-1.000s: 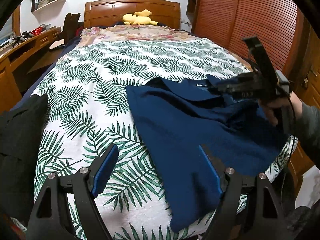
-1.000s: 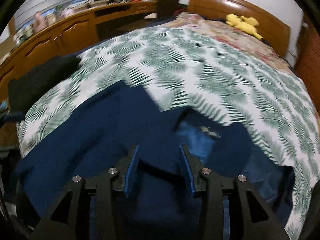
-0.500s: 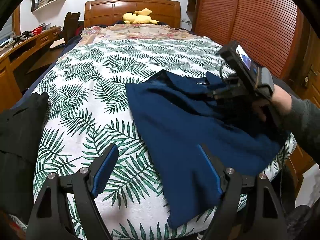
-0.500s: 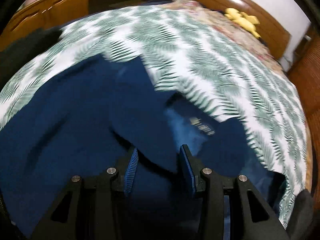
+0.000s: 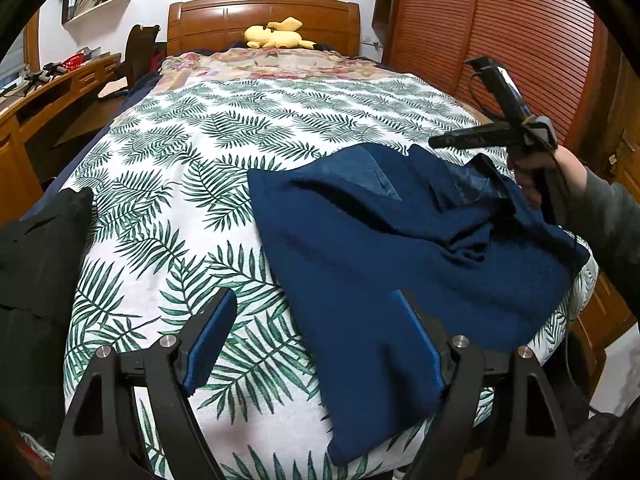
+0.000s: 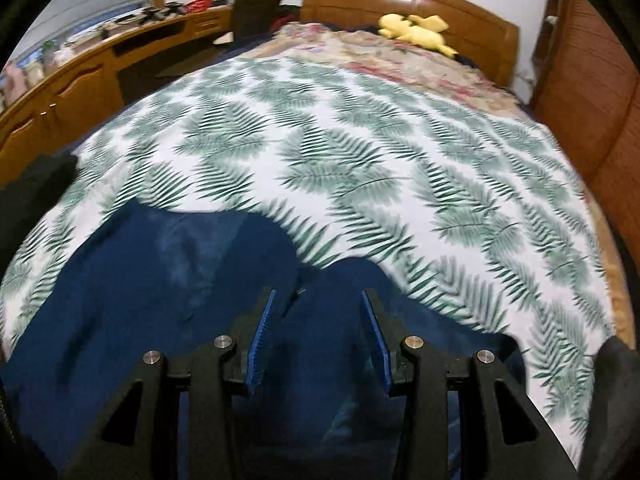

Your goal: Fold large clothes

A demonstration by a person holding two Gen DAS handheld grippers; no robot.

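Observation:
A dark blue garment lies folded on the right half of the leaf-print bed, its collar end bunched at the far right. My left gripper is open and empty, hovering over the garment's near left edge. My right gripper is open, raised a little above the garment's collar end with blue cloth below its fingers. From the left wrist view it is held in a hand above the garment's far right corner.
A black garment lies at the bed's left edge. A yellow plush toy sits by the headboard. A wooden desk runs along the left; a slatted wardrobe stands on the right.
My right gripper let go of the blue cloth it was pinching, lifted and tilted up from the collar area. The garment's collar end now lies bunched. My left gripper has not moved.

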